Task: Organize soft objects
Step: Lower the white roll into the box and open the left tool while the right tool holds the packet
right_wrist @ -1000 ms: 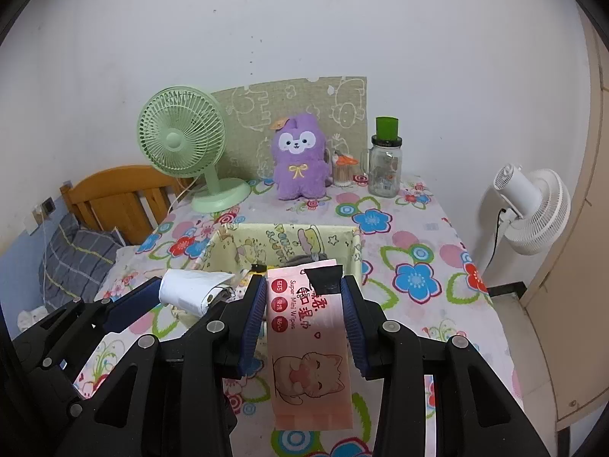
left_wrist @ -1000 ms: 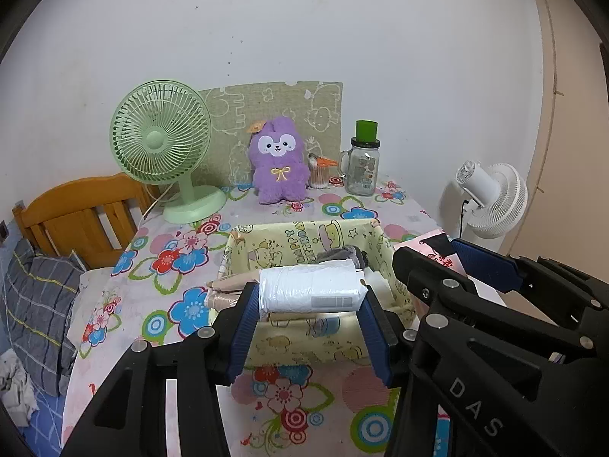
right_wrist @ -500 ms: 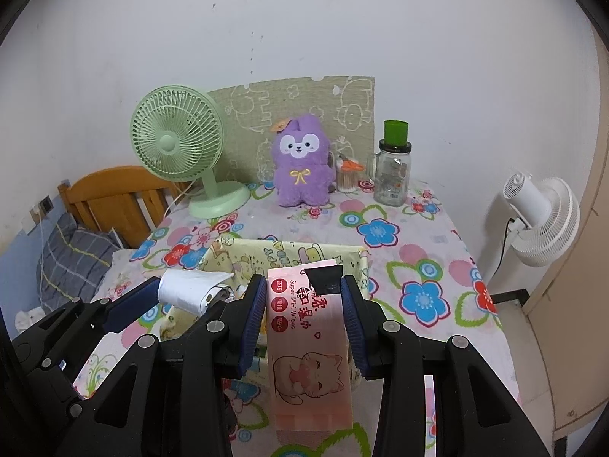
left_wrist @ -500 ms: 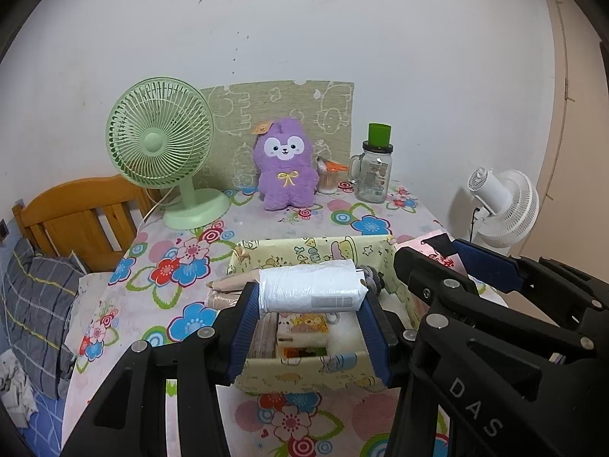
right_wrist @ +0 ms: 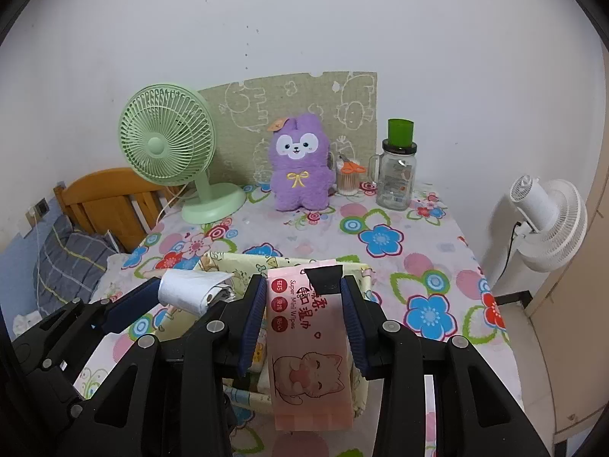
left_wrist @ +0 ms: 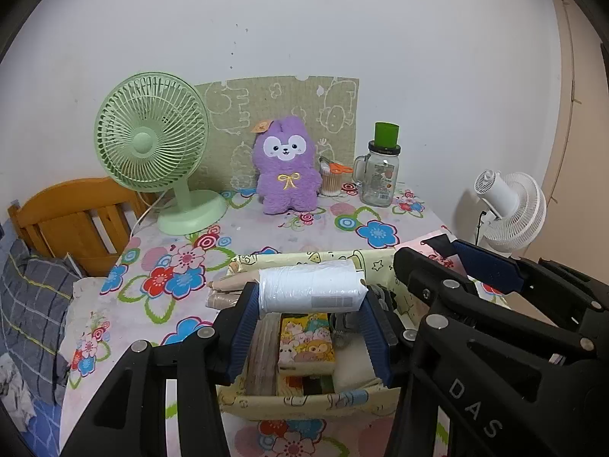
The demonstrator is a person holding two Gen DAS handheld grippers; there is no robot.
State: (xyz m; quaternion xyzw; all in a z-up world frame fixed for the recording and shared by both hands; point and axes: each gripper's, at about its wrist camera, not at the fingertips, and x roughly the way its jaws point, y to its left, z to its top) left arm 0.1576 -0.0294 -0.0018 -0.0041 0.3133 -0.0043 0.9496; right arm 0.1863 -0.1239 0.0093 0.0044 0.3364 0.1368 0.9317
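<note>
A pale green plastic desk fan (left_wrist: 152, 148) stands at the far left of the table covered by a flower-print cloth (right_wrist: 430, 266). Behind it a green cardboard panel with white animal outlines (left_wrist: 281, 114) leans upright on the white wall. To the far right stands a clear glass mug jar with a green lid (left_wrist: 380, 169), and just left of it a small clear tub of cotton swabs with orange scissors on top (right_wrist: 348, 181). Off the table's right edge is a white floor fan (right_wrist: 548, 224); at left, a wooden bed headboard (left_wrist: 72, 217) and a grey checked blanket (left_wrist: 30, 304).
</note>
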